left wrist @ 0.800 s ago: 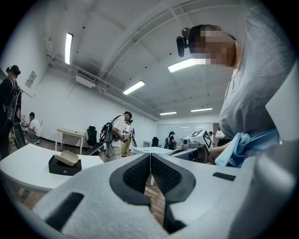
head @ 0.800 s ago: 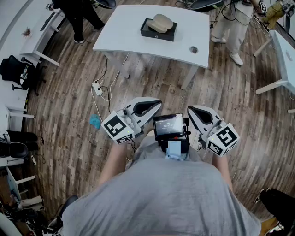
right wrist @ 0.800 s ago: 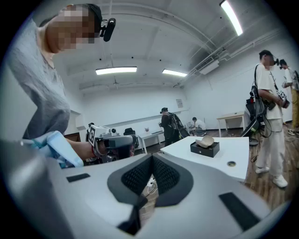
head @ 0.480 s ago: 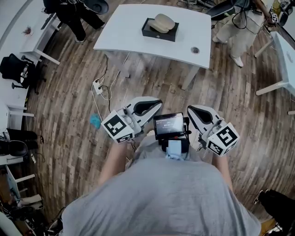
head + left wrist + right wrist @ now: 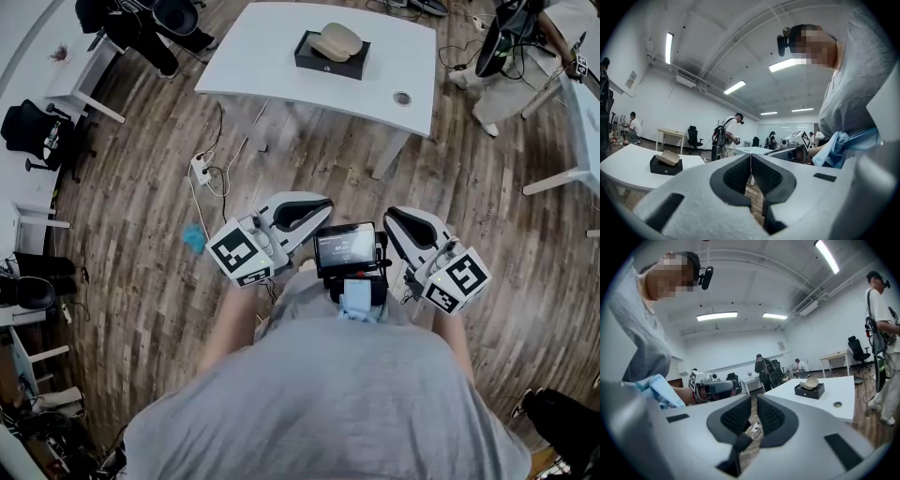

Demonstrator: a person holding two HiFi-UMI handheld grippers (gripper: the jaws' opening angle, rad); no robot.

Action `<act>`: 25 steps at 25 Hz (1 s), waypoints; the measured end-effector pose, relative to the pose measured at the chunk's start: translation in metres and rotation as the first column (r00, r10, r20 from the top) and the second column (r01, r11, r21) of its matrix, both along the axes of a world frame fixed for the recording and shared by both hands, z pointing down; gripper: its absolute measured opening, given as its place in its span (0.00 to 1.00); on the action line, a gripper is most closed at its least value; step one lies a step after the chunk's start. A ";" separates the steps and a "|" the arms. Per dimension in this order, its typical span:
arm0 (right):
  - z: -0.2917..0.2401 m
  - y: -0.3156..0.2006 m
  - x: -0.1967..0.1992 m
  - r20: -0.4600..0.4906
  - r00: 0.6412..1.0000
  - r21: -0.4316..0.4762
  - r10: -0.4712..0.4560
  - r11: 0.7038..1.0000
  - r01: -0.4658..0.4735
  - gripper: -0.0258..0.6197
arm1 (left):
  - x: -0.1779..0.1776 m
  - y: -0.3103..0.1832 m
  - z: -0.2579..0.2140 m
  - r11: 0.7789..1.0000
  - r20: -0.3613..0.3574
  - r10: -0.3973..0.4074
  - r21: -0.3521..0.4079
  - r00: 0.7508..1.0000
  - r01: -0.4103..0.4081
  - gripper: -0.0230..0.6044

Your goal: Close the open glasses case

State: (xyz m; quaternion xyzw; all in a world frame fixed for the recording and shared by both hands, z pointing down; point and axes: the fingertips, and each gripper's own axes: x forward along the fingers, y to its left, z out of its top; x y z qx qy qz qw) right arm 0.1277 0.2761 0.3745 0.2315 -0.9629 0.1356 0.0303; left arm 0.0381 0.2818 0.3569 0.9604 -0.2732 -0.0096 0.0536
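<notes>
Jaws of the left gripper [image 5: 751, 161] were pressed together on nothing. Those of the right gripper [image 5: 753, 401] stood a slit apart, also empty. Little had shifted in the last moment. The open glasses case [image 5: 333, 49] lay on the far bench [image 5: 272, 70], well apart from both, so I judged the approach barely begun.

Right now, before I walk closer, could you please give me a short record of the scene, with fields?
case: black rectangular glasses case, beige lid raised
place: on the white table, across the wooden floor
left gripper: jaws together, empty
right gripper: jaws slightly apart, empty
contact: neither gripper touches the case
</notes>
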 end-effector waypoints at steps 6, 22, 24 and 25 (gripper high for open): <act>0.002 0.005 -0.001 -0.015 1.000 0.003 -0.012 1.000 0.012 0.09 | 0.002 0.003 0.001 1.000 0.004 0.005 -0.007 1.000 -0.005 0.07; 0.010 0.007 0.004 -0.021 0.999 0.010 -0.039 0.999 0.039 0.09 | 0.010 0.004 0.014 0.999 0.012 0.005 -0.036 1.000 -0.005 0.07; 0.010 0.007 0.004 -0.020 0.999 0.009 -0.040 0.999 0.041 0.09 | 0.010 0.004 0.015 0.999 0.012 0.003 -0.038 1.000 -0.002 0.07; 0.010 0.007 0.004 -0.022 0.999 0.008 -0.042 0.999 0.042 0.09 | 0.010 0.003 0.015 0.999 0.012 0.001 -0.039 1.000 0.000 0.07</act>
